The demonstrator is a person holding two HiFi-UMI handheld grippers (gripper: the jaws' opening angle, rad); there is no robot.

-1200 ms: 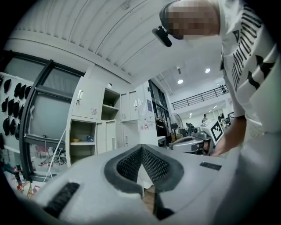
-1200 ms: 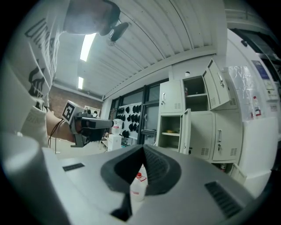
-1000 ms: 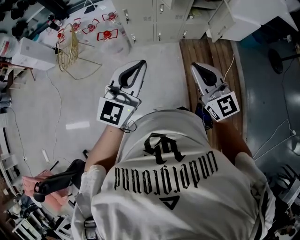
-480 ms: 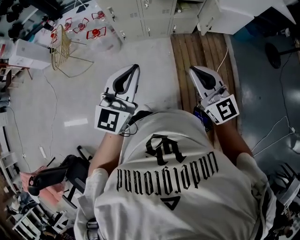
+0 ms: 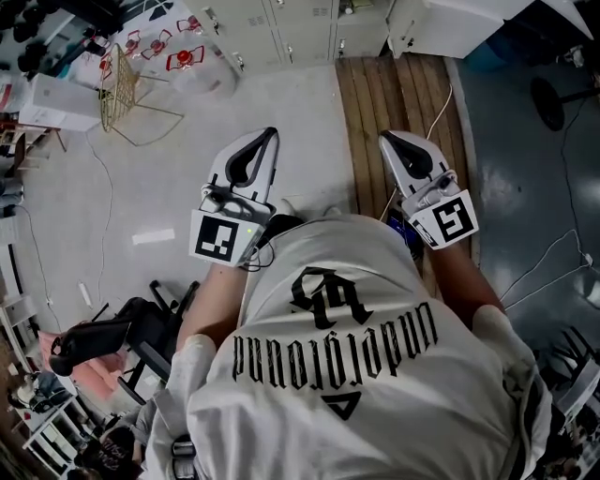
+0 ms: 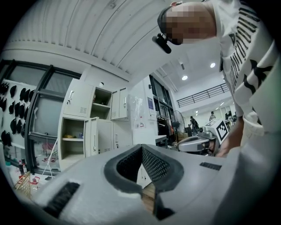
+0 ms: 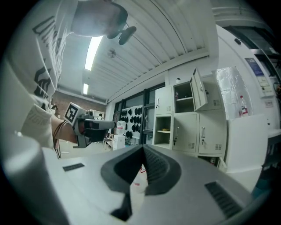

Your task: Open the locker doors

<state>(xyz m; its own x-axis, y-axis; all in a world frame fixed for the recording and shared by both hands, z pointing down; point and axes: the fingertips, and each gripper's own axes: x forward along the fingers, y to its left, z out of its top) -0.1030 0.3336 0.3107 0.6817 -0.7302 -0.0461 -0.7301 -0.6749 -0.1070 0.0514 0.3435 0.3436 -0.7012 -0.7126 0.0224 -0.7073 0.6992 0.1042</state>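
A bank of pale grey lockers (image 5: 281, 28) stands at the top edge of the head view, some way off across the floor. In the left gripper view the lockers (image 6: 94, 127) show two doorless-looking open compartments at the left and one door ajar. In the right gripper view the lockers (image 7: 189, 127) have an upper door (image 7: 197, 90) swung open. My left gripper (image 5: 258, 141) and right gripper (image 5: 394, 141) are held side by side in front of the person's chest. Both are shut with nothing between their jaws, and both are far from the lockers.
A gold wire frame (image 5: 122, 89) stands on the floor at the upper left, with red-and-white items (image 5: 187, 58) beyond it. A wooden plank strip (image 5: 394, 94) runs toward the lockers. A white cabinet (image 5: 450, 23) is at the top right, a black chair (image 5: 103, 337) at the lower left.
In the head view the lockers and floor items have slid toward the top edge. Both grippers keep the same shut pose in front of the chest.
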